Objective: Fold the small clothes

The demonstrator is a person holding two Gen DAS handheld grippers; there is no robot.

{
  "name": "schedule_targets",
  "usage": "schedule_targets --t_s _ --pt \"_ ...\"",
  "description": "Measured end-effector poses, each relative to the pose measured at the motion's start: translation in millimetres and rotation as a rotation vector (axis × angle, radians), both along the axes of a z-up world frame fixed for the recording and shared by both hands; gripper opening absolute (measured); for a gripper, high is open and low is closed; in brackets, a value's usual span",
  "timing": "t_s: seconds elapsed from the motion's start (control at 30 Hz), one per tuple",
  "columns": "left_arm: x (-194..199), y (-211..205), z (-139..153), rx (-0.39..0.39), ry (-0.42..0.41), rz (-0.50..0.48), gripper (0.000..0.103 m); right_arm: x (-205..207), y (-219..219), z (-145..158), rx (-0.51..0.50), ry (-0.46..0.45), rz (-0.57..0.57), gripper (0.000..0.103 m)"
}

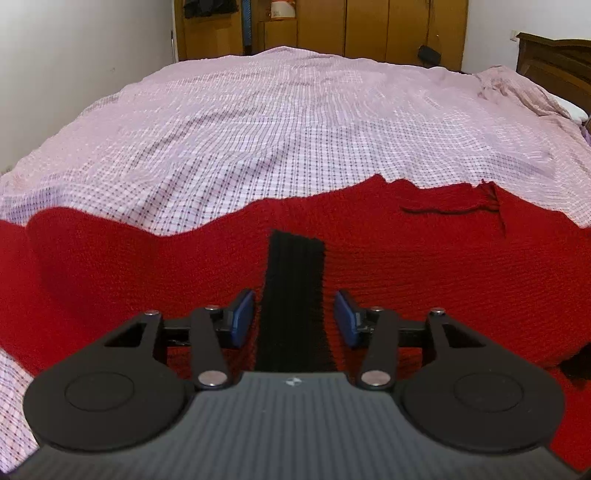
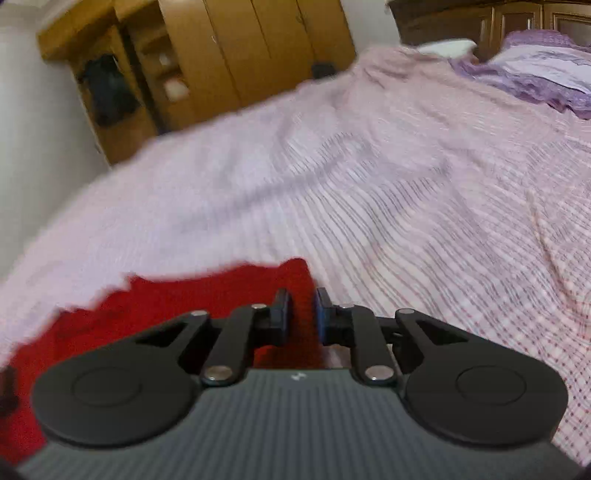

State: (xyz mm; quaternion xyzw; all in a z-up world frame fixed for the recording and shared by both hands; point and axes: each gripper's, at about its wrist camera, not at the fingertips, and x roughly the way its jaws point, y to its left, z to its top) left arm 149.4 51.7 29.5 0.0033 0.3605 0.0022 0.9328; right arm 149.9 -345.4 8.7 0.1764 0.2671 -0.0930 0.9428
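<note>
The red knitted garment (image 1: 147, 280) lay spread on the checked bedsheet (image 1: 295, 129), black strip (image 1: 293, 295) uppermost. The left gripper (image 1: 294, 319) stood half open astride the strip, pads clear. The right gripper (image 2: 303, 317) was nearly closed, pinching the garment's corner.

Lay spread as coarse red knit garment (image 1: 406, 258) with a ribbed black knit band (image 1: 293, 302) and loose yarn ends, over thin, wrinkled checked cotton bedspread (image 1: 295, 129). Showed matt black plastic on the left gripper (image 1: 294, 319) and right gripper (image 2: 302, 317), with blue rubbery pads (image 1: 243, 317), shiny metal rivets (image 1: 212, 377), and a ridged grey housing. Stood smooth and faintly glossy as a wood wardrobe (image 1: 369, 26).
</note>
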Motion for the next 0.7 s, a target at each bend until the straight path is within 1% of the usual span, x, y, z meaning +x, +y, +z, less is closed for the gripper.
schedule_targets --t_s 0.07,0.1,0.17,0.23,0.27,0.33,0.37,0.4,0.57,0.6,0.63,0.7 --pt "0 -2 -1 0.015 -0.005 -0.007 0.057 4 -3 -8 0.025 0.026 0.005 0.018" --pt "0 -3 -2 0.026 -0.007 -0.01 0.057 3 -3 -7 0.032 0.026 0.005 0.02" --pt "1 -3 0 0.024 -0.004 -0.007 0.057 2 -4 -5 0.04 0.028 0.003 0.023" --pt "-1 0 4 0.0 0.003 0.002 0.057 -2 -6 1 0.068 0.03 -0.004 0.032" --pt "-4 3 7 -0.013 0.004 0.006 0.057 -5 -7 5 0.087 0.034 -0.01 0.036" --pt "-10 10 14 -0.034 0.006 0.021 0.058 -15 -8 14 0.112 0.029 -0.016 0.048" --pt "-14 15 17 -0.038 0.006 0.032 0.058 -23 -7 19 0.118 0.018 -0.009 0.05" --pt "-18 19 20 -0.041 0.003 0.041 0.058 -28 -6 25 0.12 0.006 0.003 0.052" --pt "-44 50 39 -0.052 -0.016 0.101 0.058 -67 9 49 0.115 -0.016 0.073 0.053" --pt "-48 56 42 -0.052 -0.017 0.115 0.058 -75 12 53 0.122 -0.015 0.085 0.055" --pt "-53 65 45 -0.053 -0.018 0.131 0.058 -83 15 55 0.131 -0.011 0.098 0.063" --pt "-62 81 50 -0.053 -0.02 0.165 0.058 -94 19 59 0.145 -0.007 0.121 0.068"
